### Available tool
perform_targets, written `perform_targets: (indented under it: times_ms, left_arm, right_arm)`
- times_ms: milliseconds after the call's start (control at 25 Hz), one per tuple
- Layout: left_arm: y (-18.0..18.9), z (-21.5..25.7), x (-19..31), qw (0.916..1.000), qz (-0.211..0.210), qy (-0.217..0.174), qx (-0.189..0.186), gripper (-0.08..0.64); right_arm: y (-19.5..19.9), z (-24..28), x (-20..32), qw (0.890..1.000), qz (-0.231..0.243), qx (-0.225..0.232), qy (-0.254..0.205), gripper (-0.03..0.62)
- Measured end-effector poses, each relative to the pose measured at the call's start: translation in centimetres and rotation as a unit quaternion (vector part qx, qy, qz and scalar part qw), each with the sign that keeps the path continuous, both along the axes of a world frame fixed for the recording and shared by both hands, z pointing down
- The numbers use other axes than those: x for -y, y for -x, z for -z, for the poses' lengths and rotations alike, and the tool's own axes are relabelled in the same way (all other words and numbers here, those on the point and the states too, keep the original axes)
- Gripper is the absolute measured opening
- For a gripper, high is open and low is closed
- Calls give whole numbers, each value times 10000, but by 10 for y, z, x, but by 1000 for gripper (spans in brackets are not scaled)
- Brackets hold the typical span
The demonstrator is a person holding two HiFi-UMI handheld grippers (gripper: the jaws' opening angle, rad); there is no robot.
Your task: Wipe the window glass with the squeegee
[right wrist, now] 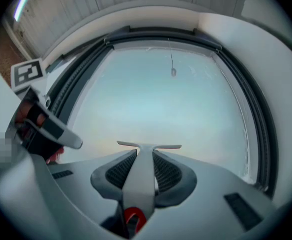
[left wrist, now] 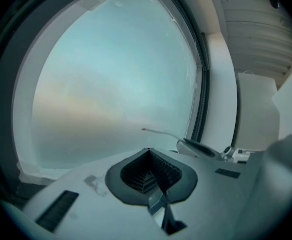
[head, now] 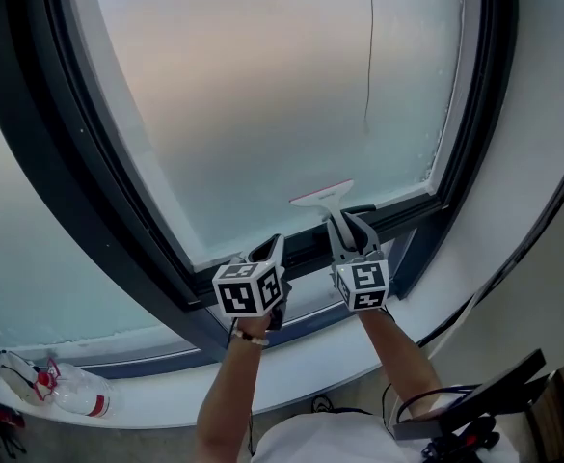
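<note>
**Operator:** Because the pads (right wrist: 169,170) of my right gripper (right wrist: 145,156) pinch the squeegee (right wrist: 140,184) by its handle, the blade points up at the window glass (head: 282,85), low on the pane.

**Partner:** And the left gripper (left wrist: 148,154)?

**Operator:** Pressed shut on nothing, held beside the right, near the frame (head: 127,210). It's spare, I reckon.

**Partner:** The squeegee itself?

**Operator:** Pale grey, T-shaped, with a thin straight blade and a red bit at the handle's end.
</note>
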State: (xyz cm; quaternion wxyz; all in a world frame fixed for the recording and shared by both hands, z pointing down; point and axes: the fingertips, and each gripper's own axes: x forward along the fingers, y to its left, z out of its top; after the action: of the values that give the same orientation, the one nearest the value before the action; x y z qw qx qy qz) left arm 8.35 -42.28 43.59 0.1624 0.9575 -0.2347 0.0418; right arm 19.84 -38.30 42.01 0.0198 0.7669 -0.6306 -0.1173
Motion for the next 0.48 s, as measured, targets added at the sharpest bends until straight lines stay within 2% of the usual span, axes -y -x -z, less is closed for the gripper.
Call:
perform_targets:
  times_ms: [240, 480]
  left_arm:
    - [24, 69, 2, 9977, 170, -655, -42, 0]
    - [43, 150, 12, 9904, 386, -1316, -170, 0]
  right_arm:
    - [37, 144, 6, 9922, 408, -439, -1095, 87]
    - [75, 268, 16, 9755, 762, -802, -1900, 87]
